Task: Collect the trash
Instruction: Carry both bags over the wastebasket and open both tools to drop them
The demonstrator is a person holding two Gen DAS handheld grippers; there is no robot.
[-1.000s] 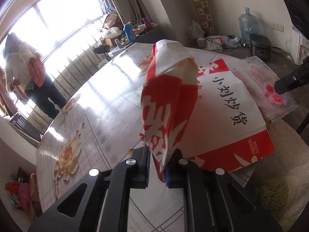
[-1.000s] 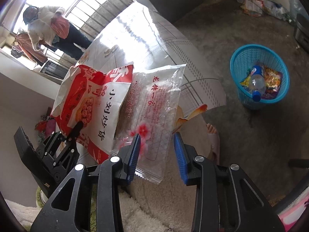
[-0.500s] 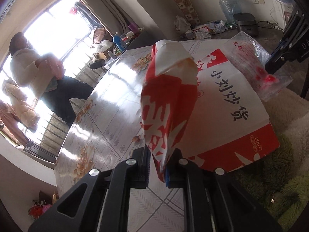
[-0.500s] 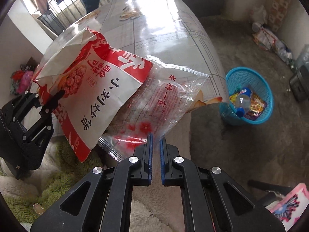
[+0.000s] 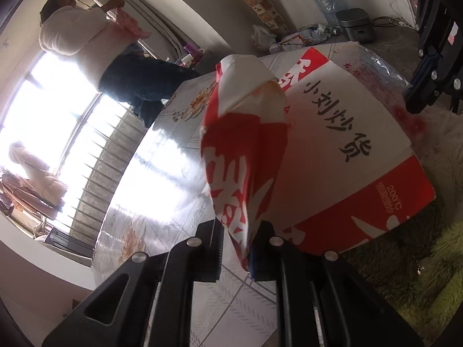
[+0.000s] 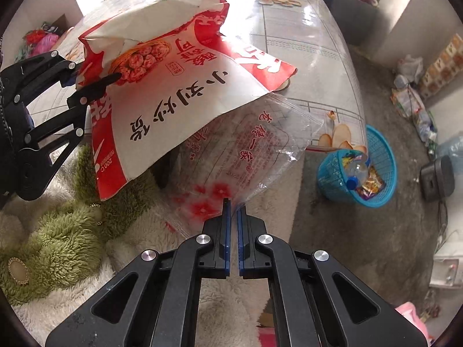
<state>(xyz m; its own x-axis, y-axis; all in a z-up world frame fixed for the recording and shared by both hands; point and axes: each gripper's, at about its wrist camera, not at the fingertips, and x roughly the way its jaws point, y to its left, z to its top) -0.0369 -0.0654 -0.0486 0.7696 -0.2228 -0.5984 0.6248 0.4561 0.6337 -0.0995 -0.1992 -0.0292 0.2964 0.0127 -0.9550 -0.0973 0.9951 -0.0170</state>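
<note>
Grippers (image 5: 235, 248) (image 6: 233, 211) pinch red paper bag (image 6: 179, 92) and clear bag (image 6: 246, 150); blue basket (image 6: 385, 156) nearby.

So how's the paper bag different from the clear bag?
The paper bag is opaque, red and white; the clear bag is see-through with red print. The paper bag is bigger and lies over the clear bag. The left gripper pinches the paper bag, the right gripper the clear one.

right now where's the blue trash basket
In the right wrist view the blue basket sits on the grey floor at right, just past the table's corner and beyond the clear plastic bag.
</note>
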